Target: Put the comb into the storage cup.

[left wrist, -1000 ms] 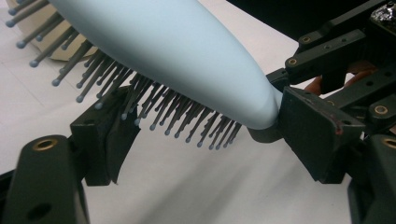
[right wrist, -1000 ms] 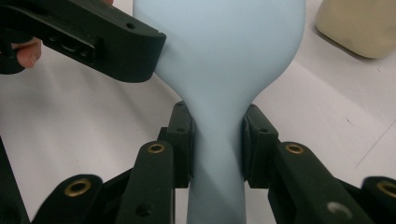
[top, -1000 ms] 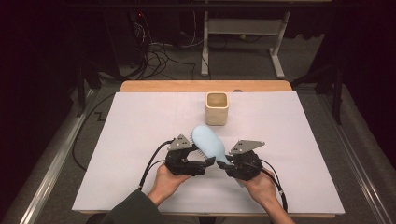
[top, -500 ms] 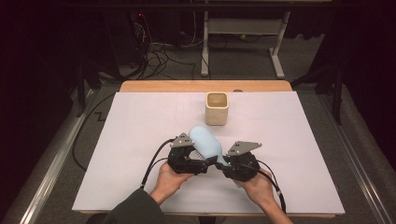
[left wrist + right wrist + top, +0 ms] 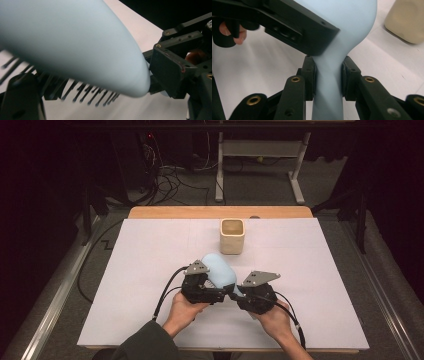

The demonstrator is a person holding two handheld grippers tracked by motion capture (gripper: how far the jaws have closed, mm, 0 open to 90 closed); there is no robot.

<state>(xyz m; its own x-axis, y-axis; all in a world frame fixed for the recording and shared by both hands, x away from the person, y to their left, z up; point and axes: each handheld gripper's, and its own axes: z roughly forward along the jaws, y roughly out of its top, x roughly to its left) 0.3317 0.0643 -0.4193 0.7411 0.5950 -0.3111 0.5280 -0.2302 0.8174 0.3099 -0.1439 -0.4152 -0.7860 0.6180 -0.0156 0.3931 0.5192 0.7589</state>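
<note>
Both grippers hold the pale blue hairbrush [image 5: 220, 272] just before the beige cup [image 5: 232, 236]: right gripper [image 5: 328, 75] clamps its handle, left gripper [image 5: 220, 292] its head.

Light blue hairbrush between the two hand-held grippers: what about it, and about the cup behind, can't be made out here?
- Hairbrush bristles: blurred in the left gripper view, partly behind its head.
- Handle end: cut off by the bottom edge in the right gripper view; hidden under the right hand-held gripper in the high view.
- Left hand-held gripper jaws: grip not readable.
- Beige cup: contents too small and dark.
</note>
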